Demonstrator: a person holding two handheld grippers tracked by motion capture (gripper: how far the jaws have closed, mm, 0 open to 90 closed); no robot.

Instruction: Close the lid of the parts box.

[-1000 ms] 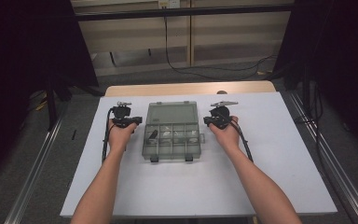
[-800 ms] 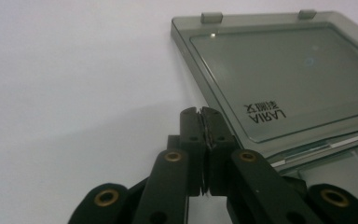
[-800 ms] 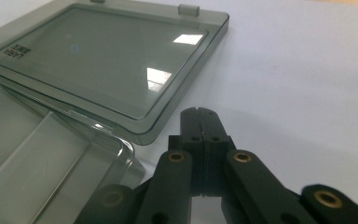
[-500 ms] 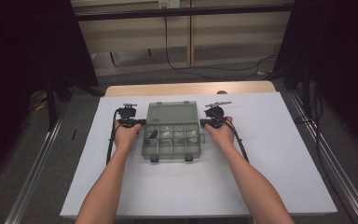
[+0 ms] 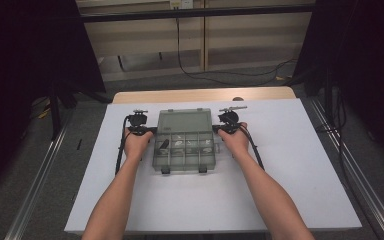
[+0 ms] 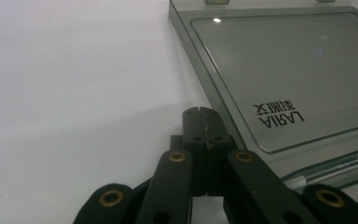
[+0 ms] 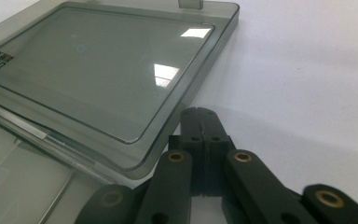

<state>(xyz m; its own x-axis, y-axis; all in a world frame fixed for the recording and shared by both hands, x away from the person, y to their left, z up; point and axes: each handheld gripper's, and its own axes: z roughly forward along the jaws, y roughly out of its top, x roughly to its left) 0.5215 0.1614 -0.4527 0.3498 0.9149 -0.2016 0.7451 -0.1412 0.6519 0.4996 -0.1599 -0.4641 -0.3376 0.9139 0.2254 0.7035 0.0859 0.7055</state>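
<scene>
Smoky-grey plastic: the translucent compartment box lies open mid-way on the white table sheet, its flat lid folded back on the far side.
Landmark: every place below is given from that box.
Left gripper: one, just beside the box's left edge at the hinge line; its black jaws are pressed together with nothing between them, as the left gripper view makes plain.
Right gripper: one, just beside the box's right edge at the same line; jaws likewise pressed together on nothing, seen close in the right gripper view.
Hands: two, the left hand and right hand, one on each side of the box.
High view alone: the divided tray, with two rows of compartments, and two latches on its near edge.
Contents: a dark piece in a left compartment and a few small pale pieces in the middle ones; what they are is too small to tell.
Left gripper view alone: dark printed lettering on the lid, near the hinge.
Right gripper view alone: bright light reflections on the lid panel.
</scene>
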